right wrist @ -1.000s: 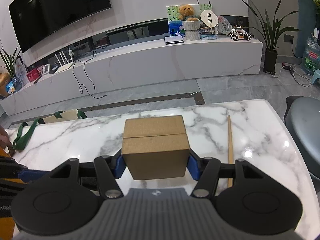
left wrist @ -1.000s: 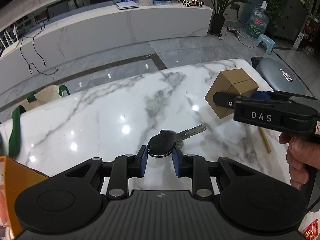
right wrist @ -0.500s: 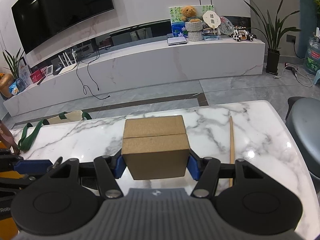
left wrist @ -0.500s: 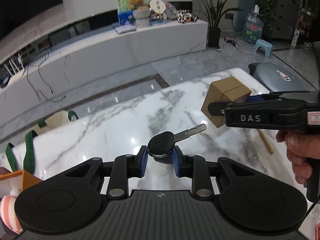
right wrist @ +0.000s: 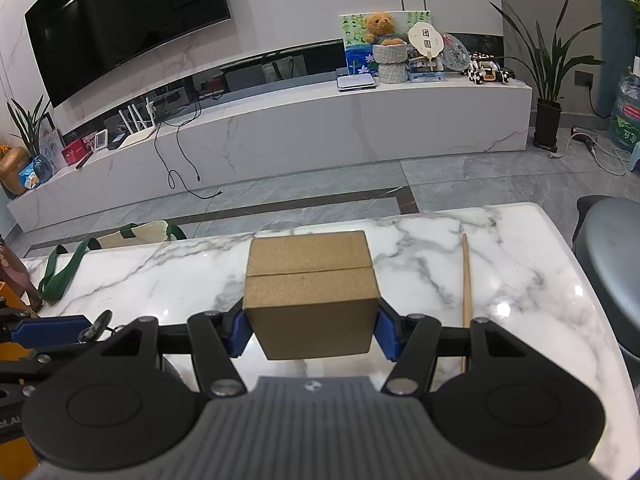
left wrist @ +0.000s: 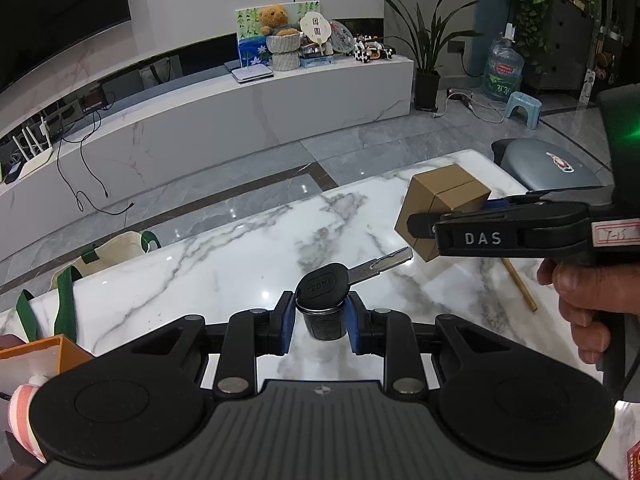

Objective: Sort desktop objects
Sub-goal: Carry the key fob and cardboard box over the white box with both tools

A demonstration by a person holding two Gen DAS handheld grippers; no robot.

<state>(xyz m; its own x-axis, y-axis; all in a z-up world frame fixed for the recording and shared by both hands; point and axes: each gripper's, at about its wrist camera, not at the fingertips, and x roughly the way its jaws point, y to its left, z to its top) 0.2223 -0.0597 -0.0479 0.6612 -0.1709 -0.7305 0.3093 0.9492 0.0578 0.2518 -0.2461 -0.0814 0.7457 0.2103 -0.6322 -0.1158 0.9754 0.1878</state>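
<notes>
We hold the left gripper (left wrist: 320,322) with its blue pads (left wrist: 286,322) clamped on a small black keyring piece that hangs from a key (left wrist: 344,278); the key's black head sits just above the pads and its metal blade slants up and to the right, clear of the marble table (left wrist: 192,280) below. In our right hand (left wrist: 588,300) the right gripper (right wrist: 312,330) is closed on a brown cardboard box (right wrist: 310,292), one blue pad pressed on each side of it, so the box is lifted above the table rather than resting on it. From the left camera we see that same box (left wrist: 440,208) off to the right of the key, tilted with one corner downward, gripped at the end of the black tool marked DAS. A thin wooden stick (right wrist: 465,292) lies flat on the table just to the right of the box, pointing away from us. At the far left edge of the table a cloth bag with green straps (right wrist: 64,270) hangs over the rim, and an orange box (left wrist: 44,354) stands near our left side. A grey stool (right wrist: 612,248) sits beyond the table's right edge.
</notes>
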